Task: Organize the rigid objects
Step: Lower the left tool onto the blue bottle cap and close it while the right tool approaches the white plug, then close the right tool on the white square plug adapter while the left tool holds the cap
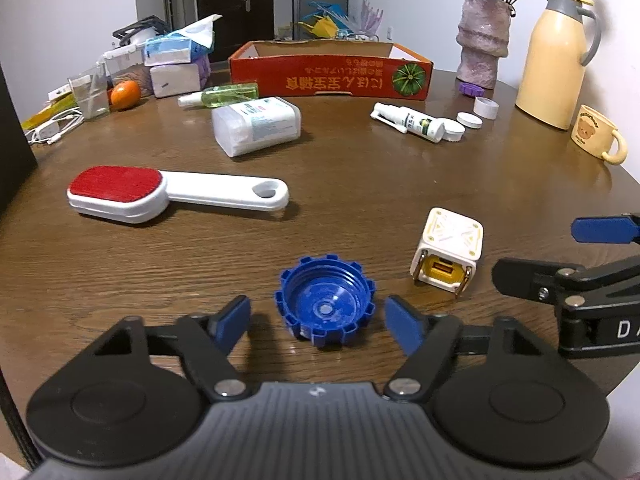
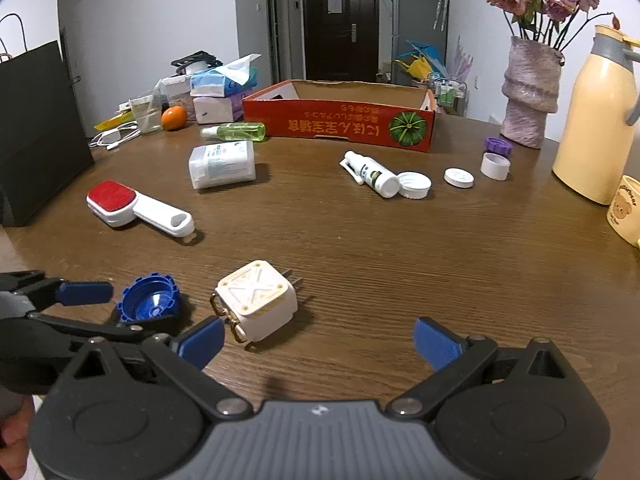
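Cap is sitting between the spread fingers of the left claw on the surface, the right claw is gaping empty, and everything is lying outside the box.

Red cardboard box at far tabletop edge: yellow East Asian characters, upside down, not readable. Right gripper body: white letters "D A", cut off. Bear mug: lettering too small.
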The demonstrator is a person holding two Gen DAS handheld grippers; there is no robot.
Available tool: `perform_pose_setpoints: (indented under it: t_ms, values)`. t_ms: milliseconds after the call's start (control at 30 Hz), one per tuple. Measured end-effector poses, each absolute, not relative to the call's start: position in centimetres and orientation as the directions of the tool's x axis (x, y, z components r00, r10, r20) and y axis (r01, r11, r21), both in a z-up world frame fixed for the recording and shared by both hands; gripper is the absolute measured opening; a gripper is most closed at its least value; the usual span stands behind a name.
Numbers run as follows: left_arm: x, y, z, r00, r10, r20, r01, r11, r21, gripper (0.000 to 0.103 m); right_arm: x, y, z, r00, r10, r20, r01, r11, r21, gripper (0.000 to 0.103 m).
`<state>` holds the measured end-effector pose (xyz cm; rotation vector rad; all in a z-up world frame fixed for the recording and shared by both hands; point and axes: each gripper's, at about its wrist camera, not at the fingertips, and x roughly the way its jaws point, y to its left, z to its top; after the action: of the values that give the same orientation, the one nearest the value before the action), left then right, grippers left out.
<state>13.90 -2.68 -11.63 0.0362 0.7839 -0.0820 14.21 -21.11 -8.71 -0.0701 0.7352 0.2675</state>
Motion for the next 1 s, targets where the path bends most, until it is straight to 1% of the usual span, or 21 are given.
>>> perform_pose_setpoints:
  t_ms: [33, 67, 300, 400, 467, 767, 1000]
  values:
    - [14.0, -2.7, -11.7, 0.703, -0.070, -0.708, 0.095, 0.995, -0.005, 0.061, 14.3, -21.0, -8.7, 0.709, 0.219, -0.671, -0.268, 0.963, 0.031, 0.100]
    - [14.1, -2.7, -11.8, 0.703, -0.075, -0.707, 0.099, 0.995, -0.008, 0.054, 14.4, -21.0, -8.8, 0.709, 0.223, -0.669, -0.272, 0.962, 0.033, 0.100]
    - [14.0, -2.2, -12.1, 0.722, -0.071, -0.688, 0.098, 0.995, 0.001, 0.053, 15.1, -20.5, -9.3, 0.704, 0.241, -0.669, -0.294, 0.955, 0.034, 0.100]
    - [14.0, -1.7, -12.0, 0.727, -0.062, -0.684, 0.084, 0.996, -0.001, 0.053, 15.4, -20.1, -9.7, 0.692, 0.250, -0.677, -0.310, 0.950, 0.034, 0.096]
    - [14.0, -1.4, -11.9, 0.733, -0.052, -0.678, 0.075, 0.997, 0.005, 0.053, 15.5, -19.8, -9.8, 0.689, 0.258, -0.678, -0.323, 0.946, 0.031, 0.096]
    - [13.7, 0.2, -11.1, 0.759, -0.030, -0.651, 0.035, 0.999, -0.005, 0.053, 16.0, -18.2, -10.5, 0.702, 0.292, -0.649, -0.398, 0.917, -0.017, 0.095]
    - [13.7, 0.7, -11.0, 0.763, -0.029, -0.646, 0.025, 1.000, -0.014, 0.053, 16.5, -17.3, -11.2, 0.716, 0.334, -0.613, -0.461, 0.885, -0.057, 0.091]
